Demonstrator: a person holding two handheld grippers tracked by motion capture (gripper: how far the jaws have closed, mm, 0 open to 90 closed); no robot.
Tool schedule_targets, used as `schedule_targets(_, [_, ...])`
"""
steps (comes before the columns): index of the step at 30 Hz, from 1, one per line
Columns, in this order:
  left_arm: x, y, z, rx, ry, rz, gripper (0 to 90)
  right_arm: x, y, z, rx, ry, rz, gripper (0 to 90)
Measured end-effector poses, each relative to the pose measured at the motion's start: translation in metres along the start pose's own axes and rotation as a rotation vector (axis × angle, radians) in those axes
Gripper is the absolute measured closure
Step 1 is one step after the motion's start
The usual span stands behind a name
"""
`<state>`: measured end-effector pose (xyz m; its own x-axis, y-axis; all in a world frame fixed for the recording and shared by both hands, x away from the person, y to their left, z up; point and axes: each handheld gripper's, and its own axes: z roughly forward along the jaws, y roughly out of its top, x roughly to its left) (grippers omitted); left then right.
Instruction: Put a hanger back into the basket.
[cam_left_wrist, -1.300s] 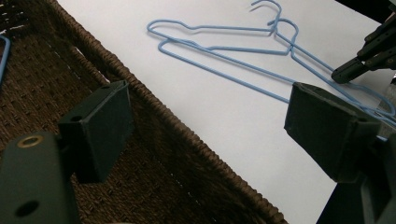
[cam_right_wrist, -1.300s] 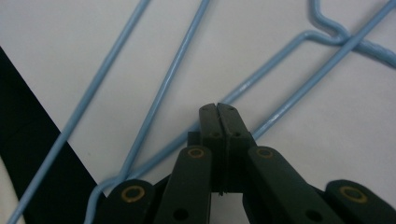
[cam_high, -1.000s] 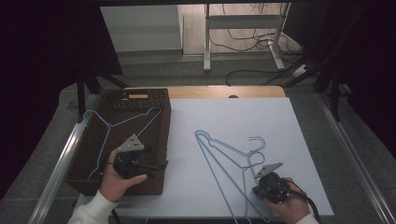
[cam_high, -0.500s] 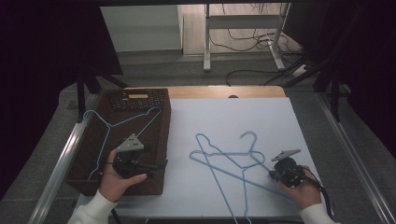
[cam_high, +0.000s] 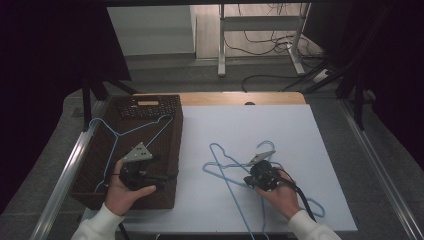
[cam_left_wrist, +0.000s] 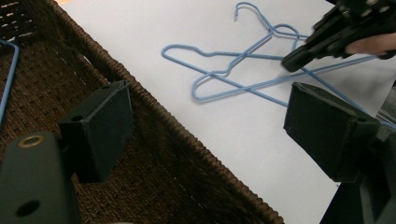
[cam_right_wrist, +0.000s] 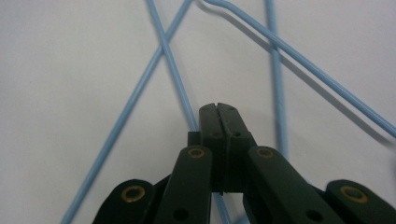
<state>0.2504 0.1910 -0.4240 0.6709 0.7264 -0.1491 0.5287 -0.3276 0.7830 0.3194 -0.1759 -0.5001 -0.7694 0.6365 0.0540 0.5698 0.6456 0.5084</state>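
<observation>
At the left of the white table (cam_high: 310, 150) stands the wicker basket (cam_high: 172, 150), one blue hanger (cam_high: 116, 142) already lying in it, and your left gripper (cam_high: 150, 176) hovers over the basket's near right corner with its jaws spread wide and nothing between them; the left gripper view shows both pads (cam_left_wrist: 100, 128) clear of the weave. To the right of the basket, well apart from it on the bare sheet, two more blue hangers (cam_high: 227, 170) lie crossed over one another, hooks pointing away from you. Your right gripper (cam_high: 250, 181) is down among them, jaws pressed together; in the right gripper view (cam_right_wrist: 218, 112) a thin wire runs in under the tips, so it looks pinched on one hanger, though which of the pair cannot be told. Expect these wire hangers to be light, springy and slick, and apt to snag each other where they cross. Grip a straight run of wire, near the shoulder or neck, and lift slowly so the second hanger drops free before you carry toward the basket.
</observation>
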Motion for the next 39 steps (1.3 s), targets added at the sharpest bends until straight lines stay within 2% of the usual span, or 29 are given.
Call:
schedule_targets(2, [0.001,0.0,0.0,0.0,0.0,-0.003,16.0,0.002,0.002,0.006,0.014,0.001,-0.003,89.0])
schedule_targets(4, [0.001,-0.001,0.0,0.001,0.0,-0.006,16.0,0.002,0.001,0.007,0.024,0.023,-0.003,89.0])
schedule_targets(17, [-0.003,-0.001,0.002,0.006,-0.005,0.006,16.0,0.02,-0.023,-0.008,0.036,0.1,-0.048,88.9])
schedule_targets(23, [-0.004,-0.001,0.003,0.009,-0.007,0.008,16.1,0.018,-0.027,-0.011,0.042,0.123,-0.05,89.0])
schedule_targets(27, [-0.003,-0.001,0.003,0.01,-0.008,0.008,16.1,0.014,-0.025,-0.015,0.014,0.12,-0.044,89.0])
schedule_targets(30, [-0.003,-0.001,0.003,0.009,-0.008,0.008,16.1,-0.001,-0.019,-0.026,-0.058,0.074,0.023,88.4])
schedule_targets(31, [-0.003,-0.001,0.003,0.009,-0.008,0.008,16.1,-0.009,-0.017,-0.029,-0.08,0.056,0.06,87.5])
schedule_targets(32, [-0.003,-0.001,0.003,0.008,-0.008,0.008,16.1,-0.016,-0.015,-0.032,-0.097,0.032,0.096,86.3])
schedule_targets(33, [-0.003,-0.001,0.003,0.008,-0.008,0.009,16.1,-0.031,-0.01,-0.034,-0.118,-0.02,0.148,82.9])
schedule_targets(34, [-0.003,-0.001,0.003,0.009,-0.009,0.009,16.1,-0.039,-0.008,-0.034,-0.119,-0.048,0.18,80.7])
schedule_targets(36, [-0.003,0.0,0.003,0.009,-0.01,0.012,16.1,-0.044,-0.007,-0.032,-0.12,-0.06,0.196,77.4])
schedule_targets(37, [-0.004,0.0,0.004,0.01,-0.011,0.014,16.1,-0.049,-0.006,-0.03,-0.121,-0.065,0.223,72.3])
schedule_targets(39, [-0.004,0.0,0.005,0.012,-0.013,0.015,16.1,-0.057,-0.004,-0.024,-0.116,-0.083,0.268,68.0])
